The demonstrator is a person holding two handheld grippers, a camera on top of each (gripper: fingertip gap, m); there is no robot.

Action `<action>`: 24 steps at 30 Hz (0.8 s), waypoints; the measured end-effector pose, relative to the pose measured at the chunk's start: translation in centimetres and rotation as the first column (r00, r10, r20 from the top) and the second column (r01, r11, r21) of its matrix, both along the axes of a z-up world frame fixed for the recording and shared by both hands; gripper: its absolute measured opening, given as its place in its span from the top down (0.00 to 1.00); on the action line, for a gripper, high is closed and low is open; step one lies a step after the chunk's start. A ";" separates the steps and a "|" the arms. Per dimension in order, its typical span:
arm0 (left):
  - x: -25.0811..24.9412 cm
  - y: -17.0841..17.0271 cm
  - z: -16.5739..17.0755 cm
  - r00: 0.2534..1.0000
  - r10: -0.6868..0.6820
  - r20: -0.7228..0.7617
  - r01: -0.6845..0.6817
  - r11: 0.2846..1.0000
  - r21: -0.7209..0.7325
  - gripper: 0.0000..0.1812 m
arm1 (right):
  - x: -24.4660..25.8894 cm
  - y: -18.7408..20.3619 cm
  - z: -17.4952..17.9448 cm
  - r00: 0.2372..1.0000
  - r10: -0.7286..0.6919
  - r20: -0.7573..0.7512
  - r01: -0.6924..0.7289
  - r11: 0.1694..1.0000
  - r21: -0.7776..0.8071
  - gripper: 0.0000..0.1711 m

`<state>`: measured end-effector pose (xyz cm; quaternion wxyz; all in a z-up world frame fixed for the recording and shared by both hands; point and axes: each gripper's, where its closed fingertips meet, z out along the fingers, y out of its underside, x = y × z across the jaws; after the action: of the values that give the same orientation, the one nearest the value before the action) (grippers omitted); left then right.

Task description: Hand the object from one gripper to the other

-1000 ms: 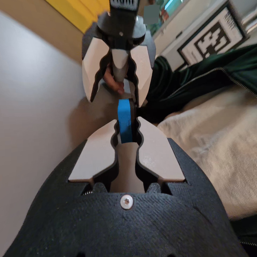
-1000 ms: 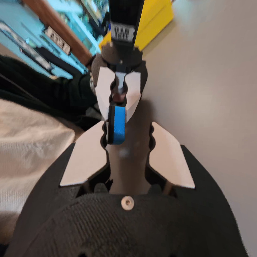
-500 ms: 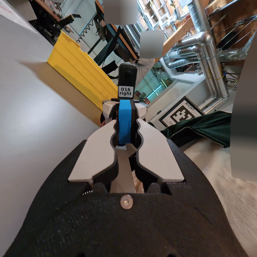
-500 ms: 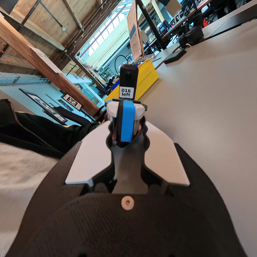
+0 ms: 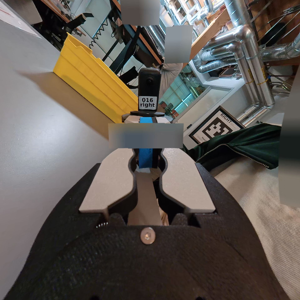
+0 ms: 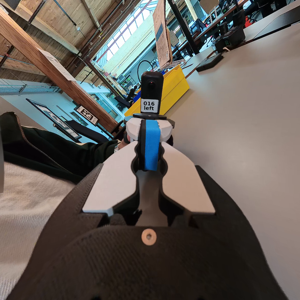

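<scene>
I see the blue and black object (image 6: 151,146) held in the air between both grippers, which face each other. My right gripper (image 6: 149,155) is closed on it, and the left gripper (image 5: 146,158) also clamps it. A yellow bin (image 6: 174,87) stands on the grey table (image 6: 235,129).

We are looking at a workshop: silver ducts (image 5: 243,53) running overhead, timber beams (image 6: 53,65), a yellow bin (image 5: 90,84) below the ducts.
</scene>
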<state>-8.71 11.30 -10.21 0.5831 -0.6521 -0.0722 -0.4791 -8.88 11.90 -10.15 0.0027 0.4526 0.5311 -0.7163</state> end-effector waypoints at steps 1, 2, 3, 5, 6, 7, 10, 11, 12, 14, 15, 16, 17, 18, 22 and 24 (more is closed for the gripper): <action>-0.1 0.1 0.0 1.000 0.013 -0.007 -0.013 1.000 0.000 0.84 | 0.0 0.1 0.1 1.000 -0.002 -0.003 0.002 1.000 -0.003 0.87; -0.3 0.2 -0.1 0.999 0.030 -0.017 -0.030 1.000 0.002 0.79 | 0.0 0.1 0.2 1.000 -0.004 -0.005 0.004 1.000 -0.010 0.87; -0.5 0.3 -0.1 0.999 0.044 -0.028 -0.044 0.999 0.008 0.76 | 0.0 0.3 0.3 1.000 -0.005 -0.006 0.005 1.000 -0.022 0.87; -0.9 0.3 0.3 0.996 0.074 -0.053 -0.072 0.997 0.043 0.68 | 0.0 0.6 0.5 1.000 -0.001 0.003 0.001 0.998 -0.063 0.87; -1.0 0.2 0.5 0.992 0.092 -0.083 -0.087 0.994 0.069 0.65 | 0.0 0.8 0.6 1.000 0.001 0.009 0.000 0.996 -0.092 0.87; -1.2 0.2 0.7 0.984 0.112 -0.136 -0.099 0.991 0.095 0.63 | 0.0 1.0 0.8 1.000 0.003 0.016 -0.001 0.992 -0.127 0.87; -1.1 -0.1 0.5 0.909 0.159 -0.385 -0.103 0.981 0.162 0.57 | 0.1 1.4 1.0 0.998 0.031 0.051 -0.018 0.972 -0.235 0.87; -0.9 -0.3 0.5 0.865 0.175 -0.470 -0.097 0.978 0.186 0.56 | 0.1 1.4 0.9 0.996 0.047 0.072 -0.027 0.965 -0.263 0.87; -0.7 -0.4 0.5 0.816 0.193 -0.545 -0.089 0.973 0.211 0.54 | 0.1 1.3 0.8 0.993 0.069 0.093 -0.039 0.958 -0.285 0.87; -0.1 -0.6 0.5 0.715 0.223 -0.663 -0.058 0.964 0.261 0.55 | 0.3 0.9 0.4 0.984 0.122 0.129 -0.073 0.941 -0.329 0.87; 0.2 -0.7 0.4 0.671 0.233 -0.704 -0.038 0.959 0.281 0.55 | 0.4 0.6 0.4 0.978 0.150 0.143 -0.092 0.932 -0.351 0.87; 0.7 -0.8 0.4 0.642 0.233 -0.731 -0.012 0.956 0.294 0.57 | 0.5 0.4 0.3 0.972 0.176 0.154 -0.109 0.922 -0.371 0.87; 1.2 -0.9 0.2 0.627 0.223 -0.746 0.014 0.955 0.297 0.58 | 0.6 0.2 0.3 0.967 0.196 0.162 -0.120 0.915 -0.386 0.87; 1.5 -0.9 0.1 0.619 0.211 -0.756 0.034 0.955 0.295 0.59 | 0.7 0.0 0.2 0.963 0.210 0.170 -0.129 0.910 -0.394 0.87; 2.1 -1.0 -0.2 0.562 0.212 -0.799 0.063 0.953 0.298 0.66 | 0.9 -0.7 -0.2 0.949 0.248 0.193 -0.156 0.905 -0.396 0.87; 1.9 -1.0 -0.1 0.537 0.232 -0.811 0.054 0.950 0.307 0.71 | 1.0 -0.8 -0.1 0.946 0.260 0.192 -0.164 0.897 -0.410 0.87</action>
<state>-6.84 10.28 -10.34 0.6602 -0.7019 0.2543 -0.0829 -7.88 11.12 -10.25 0.2356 0.4657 0.4207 -0.7420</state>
